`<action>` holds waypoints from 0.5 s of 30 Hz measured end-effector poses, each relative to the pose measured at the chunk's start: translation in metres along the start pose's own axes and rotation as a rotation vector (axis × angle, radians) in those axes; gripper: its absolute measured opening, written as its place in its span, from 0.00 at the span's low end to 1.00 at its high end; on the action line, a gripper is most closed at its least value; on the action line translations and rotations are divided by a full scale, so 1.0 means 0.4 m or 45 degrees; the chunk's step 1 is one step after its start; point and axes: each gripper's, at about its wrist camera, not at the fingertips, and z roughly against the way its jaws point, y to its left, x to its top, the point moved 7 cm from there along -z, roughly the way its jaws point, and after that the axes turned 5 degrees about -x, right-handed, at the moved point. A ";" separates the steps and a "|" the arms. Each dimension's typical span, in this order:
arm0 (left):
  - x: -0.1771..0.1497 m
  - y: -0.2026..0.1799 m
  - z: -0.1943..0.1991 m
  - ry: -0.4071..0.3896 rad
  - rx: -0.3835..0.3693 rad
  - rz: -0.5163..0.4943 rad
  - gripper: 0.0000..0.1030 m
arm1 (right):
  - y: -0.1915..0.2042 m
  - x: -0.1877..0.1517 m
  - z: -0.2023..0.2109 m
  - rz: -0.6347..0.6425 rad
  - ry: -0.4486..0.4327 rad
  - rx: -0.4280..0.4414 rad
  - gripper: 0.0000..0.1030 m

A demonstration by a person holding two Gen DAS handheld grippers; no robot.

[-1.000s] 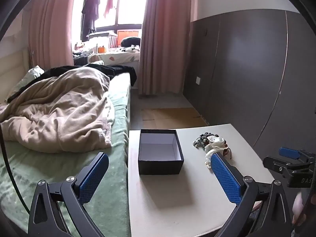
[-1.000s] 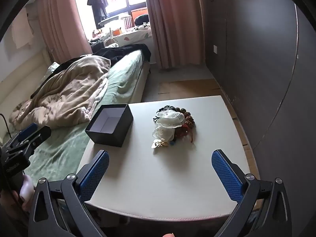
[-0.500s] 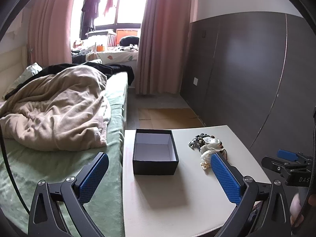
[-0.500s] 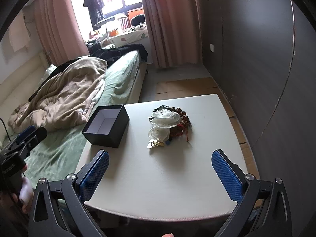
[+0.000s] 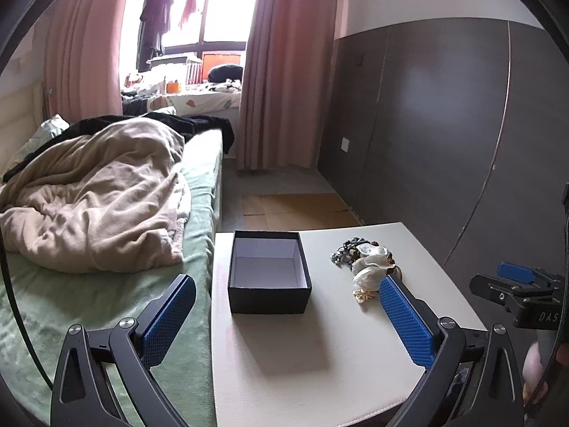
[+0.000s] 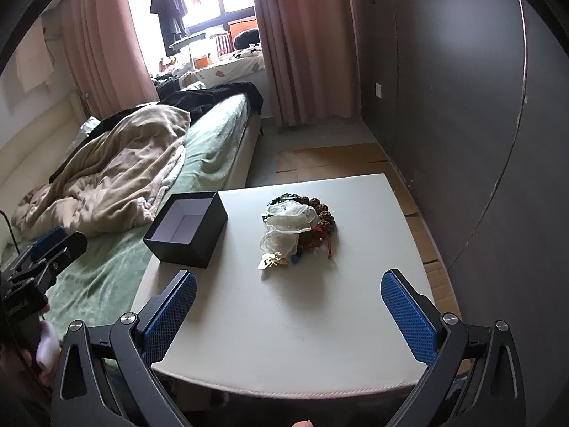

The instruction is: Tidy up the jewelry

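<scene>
An open black box [image 5: 268, 272] with a white, empty inside stands on the left part of a white table [image 5: 320, 356]; it also shows in the right wrist view [image 6: 186, 229]. A jewelry pile [image 6: 298, 229] of white fabric flowers, brown and dark beads and a gold piece lies at the table's middle; it also shows in the left wrist view [image 5: 366, 267]. My left gripper [image 5: 284, 323] is open and empty, near the table's front edge. My right gripper [image 6: 288, 316] is open and empty, above the front edge.
A bed [image 6: 199, 163] with a green sheet and a beige blanket [image 5: 96, 192] runs along the table's left side. A dark panelled wall [image 6: 462, 106] stands to the right. Cardboard [image 5: 295, 208] lies on the floor behind the table. Curtains and a window are at the back.
Both views have shifted slightly: the box and the pile sit a little farther and to the left in the left wrist view. Both grippers stay open and empty.
</scene>
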 end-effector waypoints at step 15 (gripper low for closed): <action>0.000 0.008 0.004 0.006 -0.007 0.002 1.00 | 0.001 0.004 0.002 0.001 -0.010 -0.005 1.00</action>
